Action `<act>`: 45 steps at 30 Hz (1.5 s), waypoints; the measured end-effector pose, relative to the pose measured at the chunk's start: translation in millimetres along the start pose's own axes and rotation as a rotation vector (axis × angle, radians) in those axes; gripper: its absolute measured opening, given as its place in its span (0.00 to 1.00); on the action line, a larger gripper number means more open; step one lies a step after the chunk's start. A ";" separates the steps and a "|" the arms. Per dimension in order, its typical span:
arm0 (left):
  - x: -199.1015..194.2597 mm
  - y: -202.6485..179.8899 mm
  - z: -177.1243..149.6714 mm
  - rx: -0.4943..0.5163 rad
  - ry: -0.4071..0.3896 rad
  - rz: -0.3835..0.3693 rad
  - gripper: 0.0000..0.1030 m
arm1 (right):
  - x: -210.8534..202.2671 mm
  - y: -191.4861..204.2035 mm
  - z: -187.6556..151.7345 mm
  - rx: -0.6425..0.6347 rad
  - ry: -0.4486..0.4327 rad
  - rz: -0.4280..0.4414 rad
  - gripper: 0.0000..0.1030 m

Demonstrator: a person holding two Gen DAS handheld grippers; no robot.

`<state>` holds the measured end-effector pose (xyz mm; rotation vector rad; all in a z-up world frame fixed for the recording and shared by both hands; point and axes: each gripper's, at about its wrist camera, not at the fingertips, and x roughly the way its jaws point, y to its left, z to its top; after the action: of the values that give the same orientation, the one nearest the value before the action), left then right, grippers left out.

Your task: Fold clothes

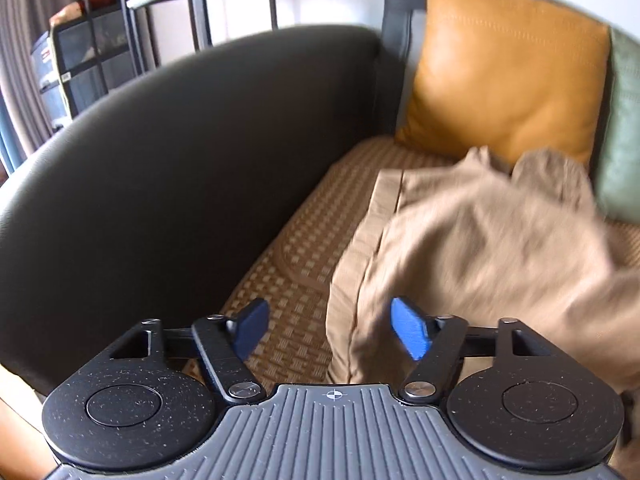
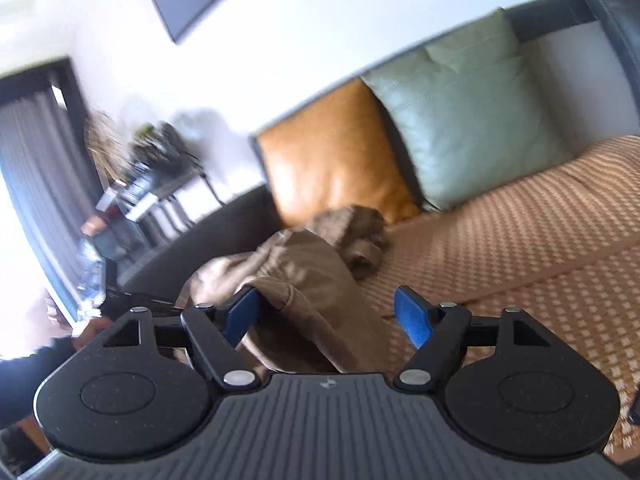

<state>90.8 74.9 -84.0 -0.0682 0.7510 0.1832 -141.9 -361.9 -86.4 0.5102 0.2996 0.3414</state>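
A tan garment lies bunched on the woven seat of a sofa, blurred by motion. My left gripper hovers over its near left edge with blue pads wide apart; the cloth's hem lies between the jaws, not pinched. In the right wrist view the same tan garment is heaped in front of the cushions. My right gripper is open; a fold of the cloth drapes against the left pad and passes between the jaws, while the right pad stands free.
A dark leather armrest curves along the left. An orange cushion and a green cushion lean on the sofa back. The woven seat mat stretches right. Shelving stands beyond the armrest.
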 end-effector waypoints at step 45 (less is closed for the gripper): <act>-126.8 -255.4 -62.3 0.464 -0.023 -0.588 0.85 | 2.4 -296.0 34.9 0.374 -0.163 0.061 0.96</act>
<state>6.7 -201.6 -43.7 0.1546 0.7064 -0.5494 -55.6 -618.0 -212.0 0.9118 0.1892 0.3014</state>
